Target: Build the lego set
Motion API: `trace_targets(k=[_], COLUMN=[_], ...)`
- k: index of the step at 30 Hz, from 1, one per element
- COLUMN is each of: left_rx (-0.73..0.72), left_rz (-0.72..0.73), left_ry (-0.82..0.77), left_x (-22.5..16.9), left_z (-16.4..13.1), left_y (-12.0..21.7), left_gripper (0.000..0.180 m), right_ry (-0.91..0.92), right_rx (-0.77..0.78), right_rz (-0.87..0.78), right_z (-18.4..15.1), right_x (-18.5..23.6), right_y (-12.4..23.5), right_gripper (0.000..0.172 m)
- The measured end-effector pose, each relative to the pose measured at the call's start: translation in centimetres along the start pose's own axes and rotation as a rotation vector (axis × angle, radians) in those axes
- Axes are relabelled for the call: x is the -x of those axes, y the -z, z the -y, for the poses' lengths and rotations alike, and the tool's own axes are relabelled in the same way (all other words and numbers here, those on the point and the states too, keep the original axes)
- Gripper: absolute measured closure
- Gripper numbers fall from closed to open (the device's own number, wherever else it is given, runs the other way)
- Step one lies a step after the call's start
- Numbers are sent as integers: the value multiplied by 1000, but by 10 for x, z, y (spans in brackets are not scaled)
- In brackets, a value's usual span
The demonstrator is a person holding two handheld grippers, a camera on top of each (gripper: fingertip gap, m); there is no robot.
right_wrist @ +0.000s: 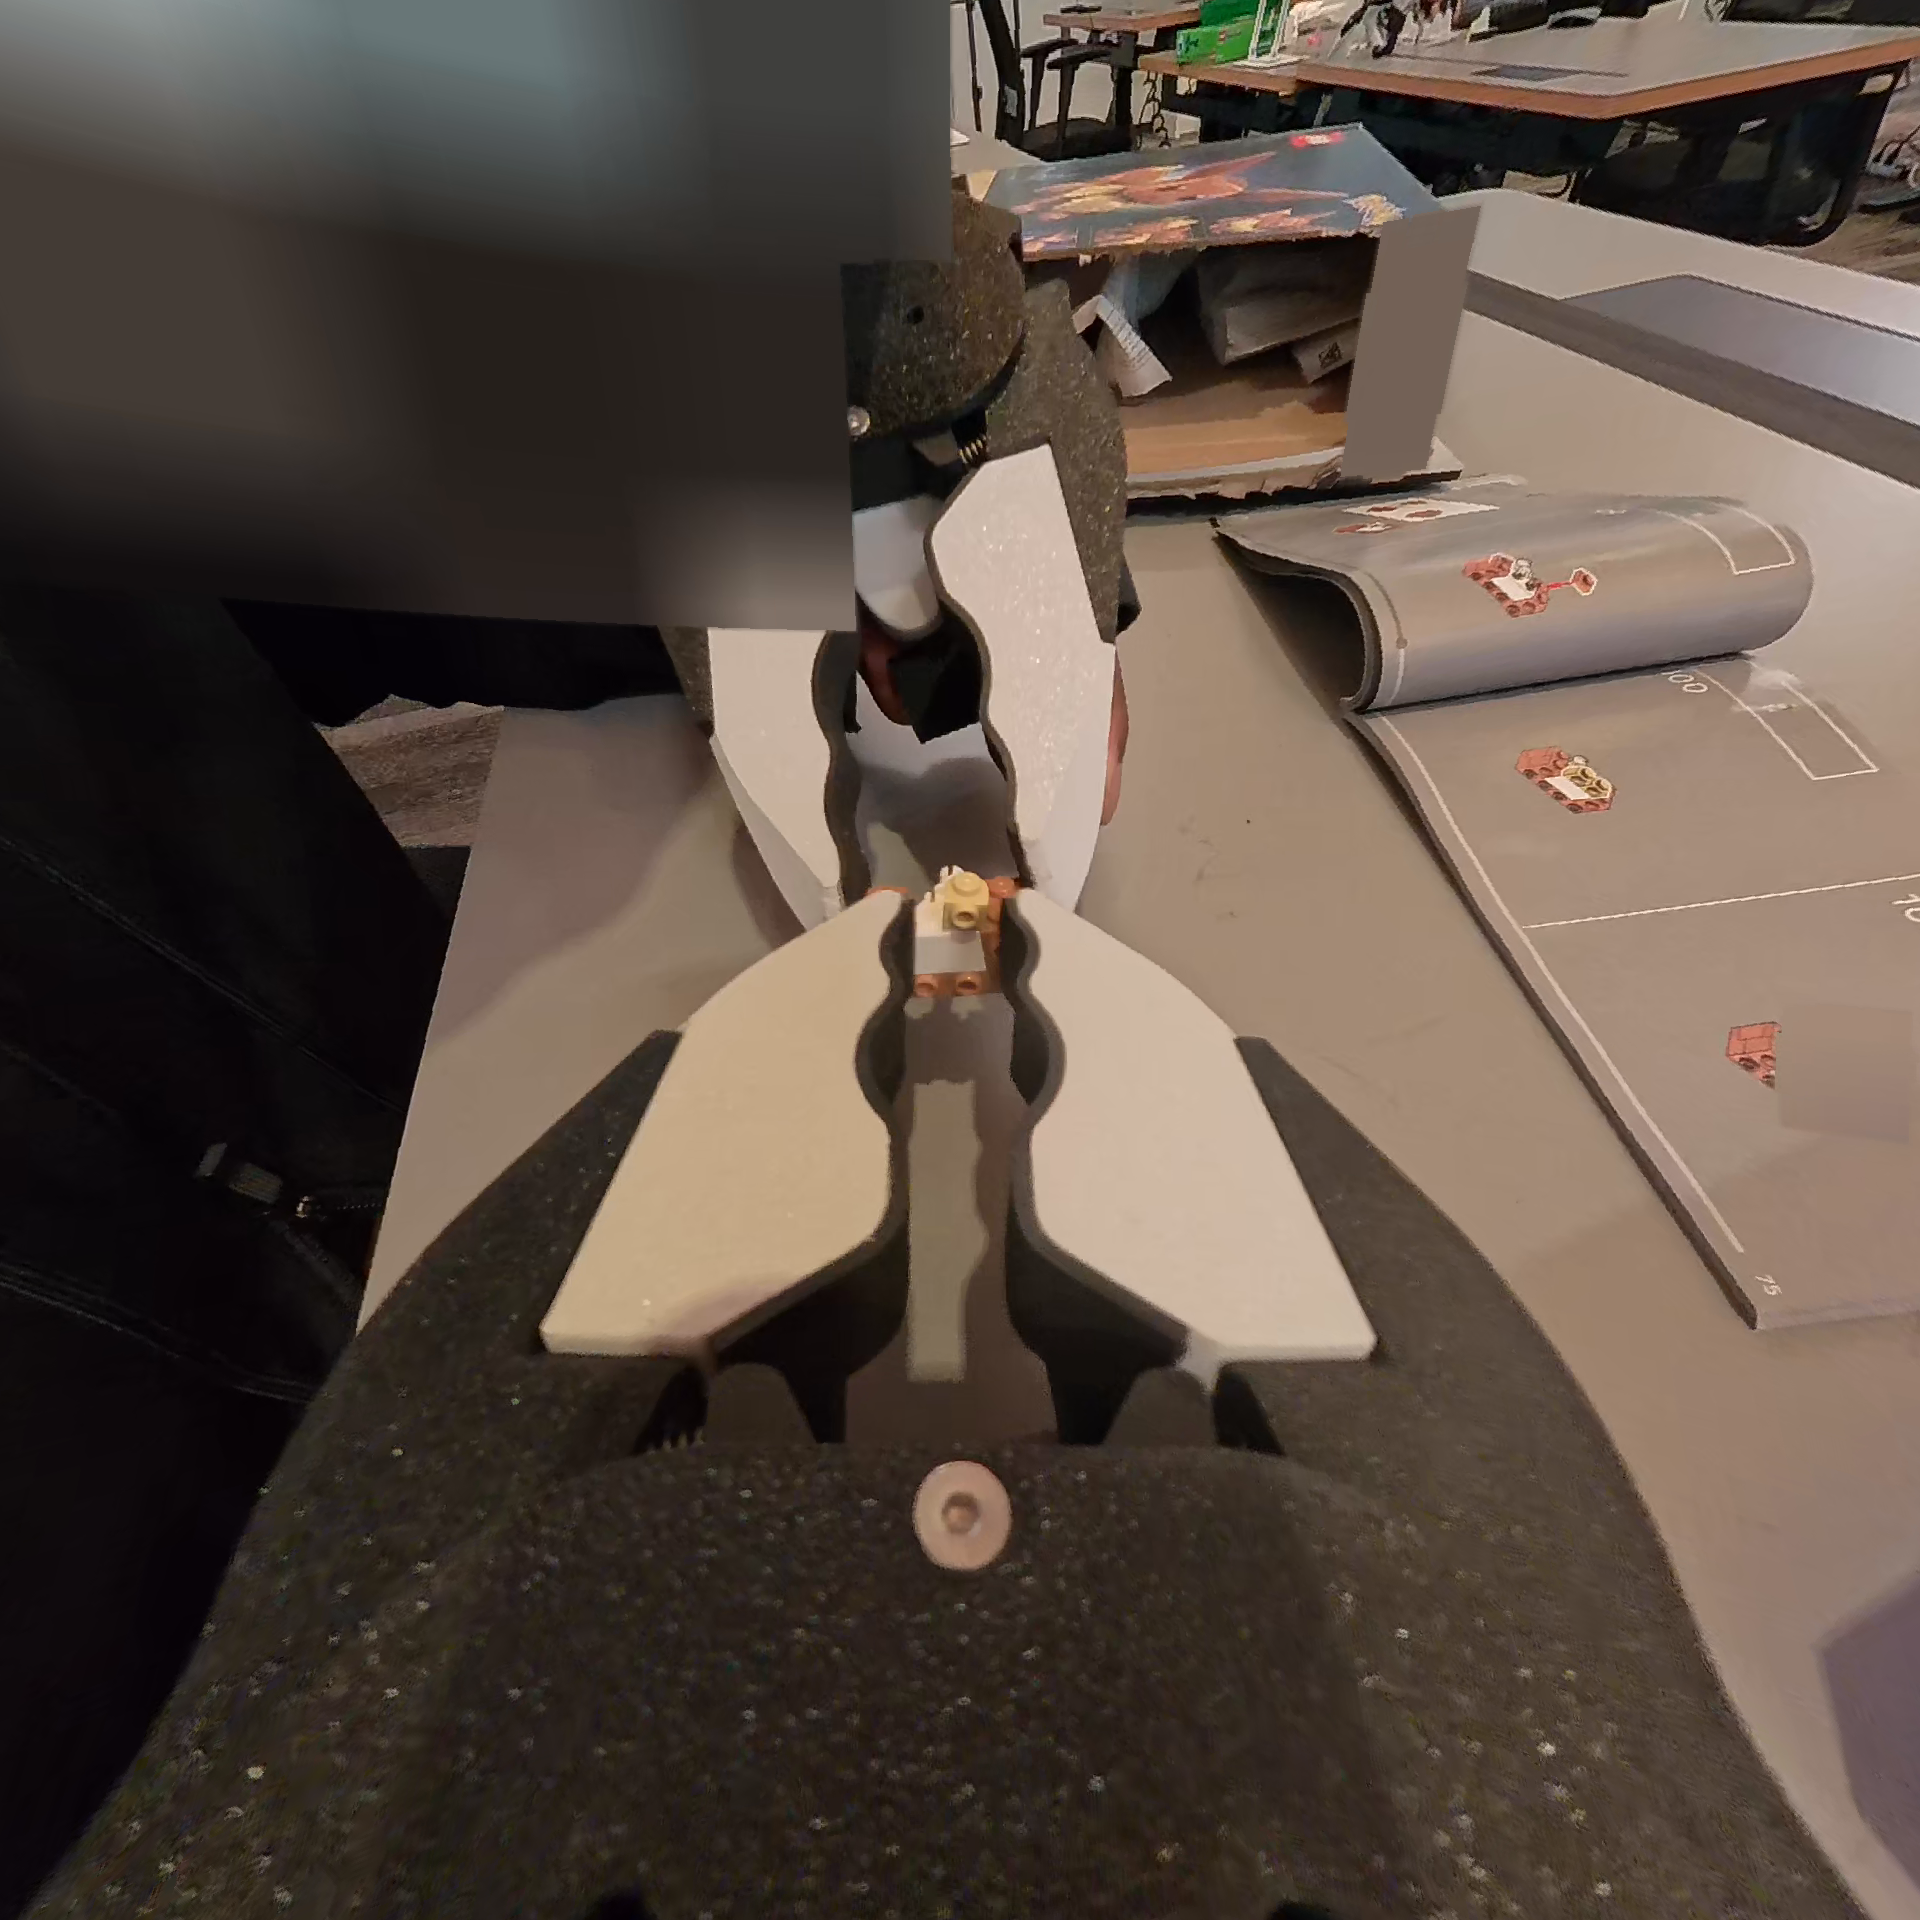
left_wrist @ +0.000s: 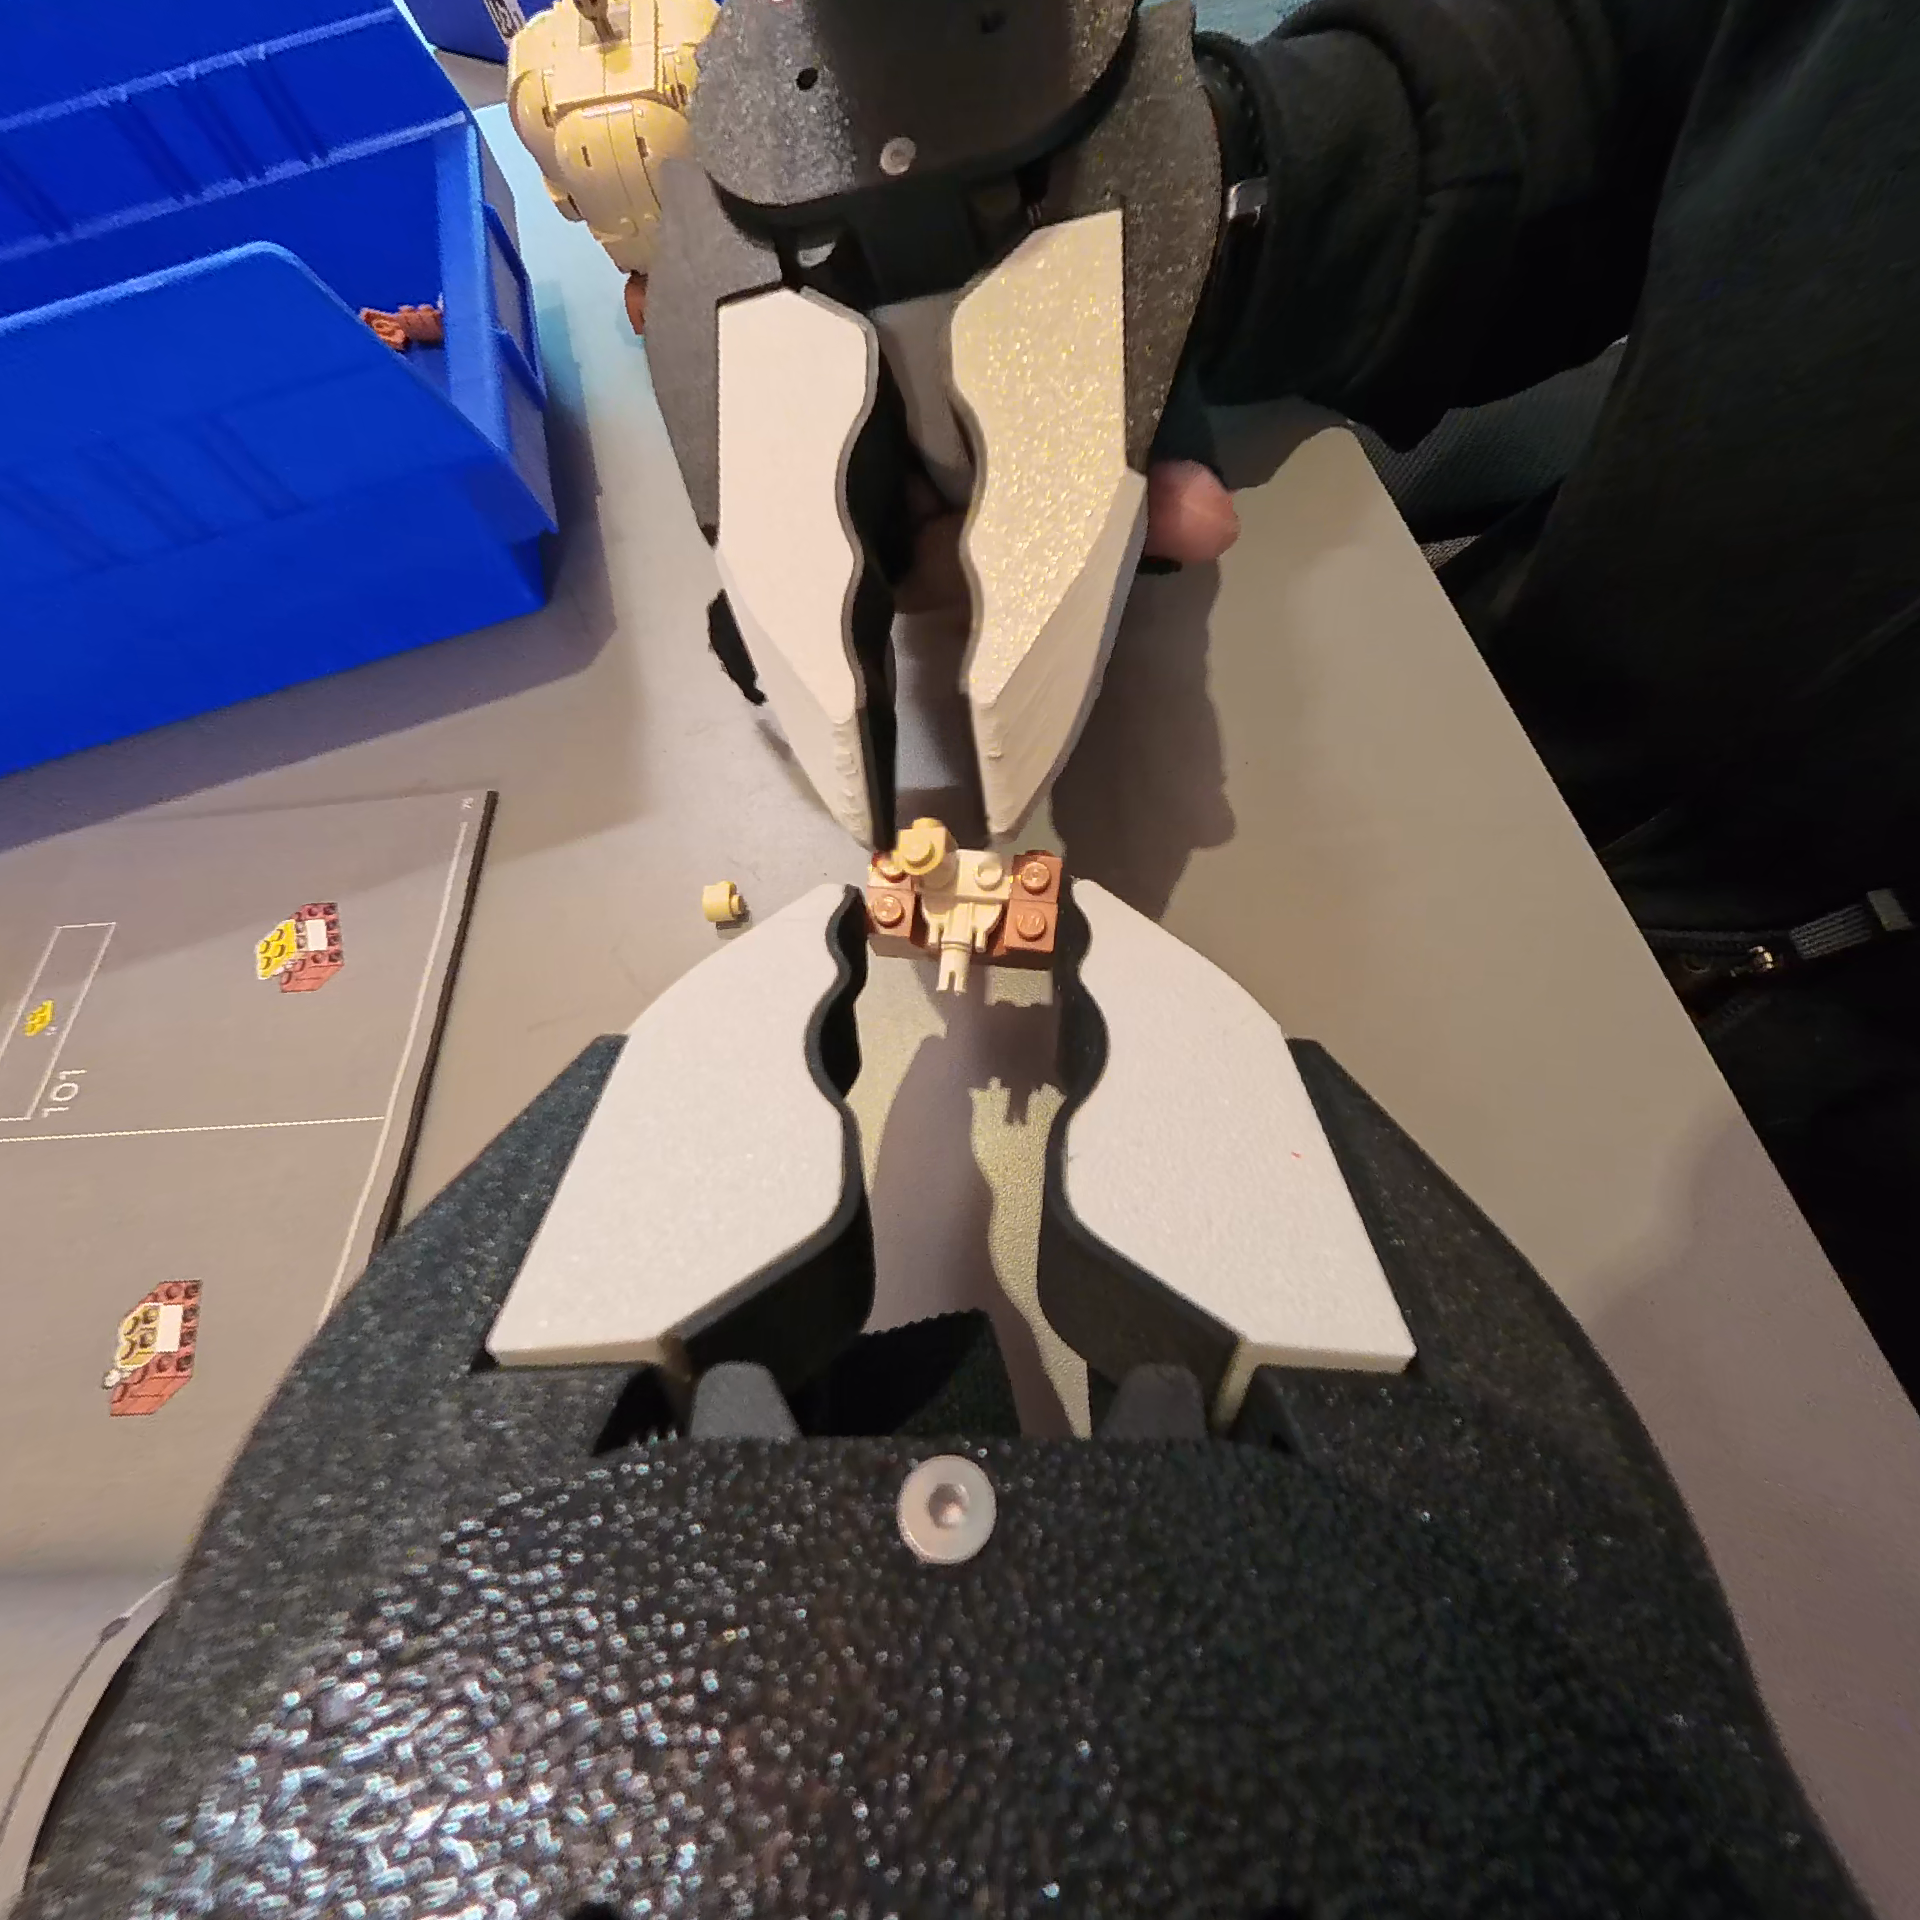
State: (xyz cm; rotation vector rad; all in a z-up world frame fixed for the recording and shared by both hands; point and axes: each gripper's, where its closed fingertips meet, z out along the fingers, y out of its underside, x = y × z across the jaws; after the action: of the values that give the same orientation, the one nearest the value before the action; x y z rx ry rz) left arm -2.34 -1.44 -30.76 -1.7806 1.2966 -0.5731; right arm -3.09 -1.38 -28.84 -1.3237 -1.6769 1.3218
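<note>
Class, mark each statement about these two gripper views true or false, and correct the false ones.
1. A brown and tan brick assembly sits between the fingertips of the left gripper. True.
2. The storage bins are red. False: they are blue.
3. A loose tan piece lies on the table beside the assembly. True.
4. The instruction booklet is closed. False: it lies open, with pages curled over.
5. The right gripper points away from the left one. False: they face each other, tips meeting at the assembly.
</note>
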Motion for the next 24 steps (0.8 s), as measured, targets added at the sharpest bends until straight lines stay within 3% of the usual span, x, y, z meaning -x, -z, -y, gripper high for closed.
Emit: trace_targets(k=[8, 10, 16, 24], left_rx=[0, 1, 0, 5], left_rz=[-3, -4, -1, -2], left_ry=[9, 16, 29, 39], left_x=[1, 2, 5, 6], left_z=[-1, -1, -1, -3], left_y=[3, 5, 10, 13], left_gripper=[147, 147, 147, 147], right_ry=[111, 273, 1011, 1263], right_rx=[-57, -42, 52, 17], right_rz=[-7, -65, -260, -326], right_z=[6, 4, 1, -6], right_x=[6, 4, -3, -10], right_y=[7, 11, 14, -8], right_gripper=[142, 140, 139, 130])
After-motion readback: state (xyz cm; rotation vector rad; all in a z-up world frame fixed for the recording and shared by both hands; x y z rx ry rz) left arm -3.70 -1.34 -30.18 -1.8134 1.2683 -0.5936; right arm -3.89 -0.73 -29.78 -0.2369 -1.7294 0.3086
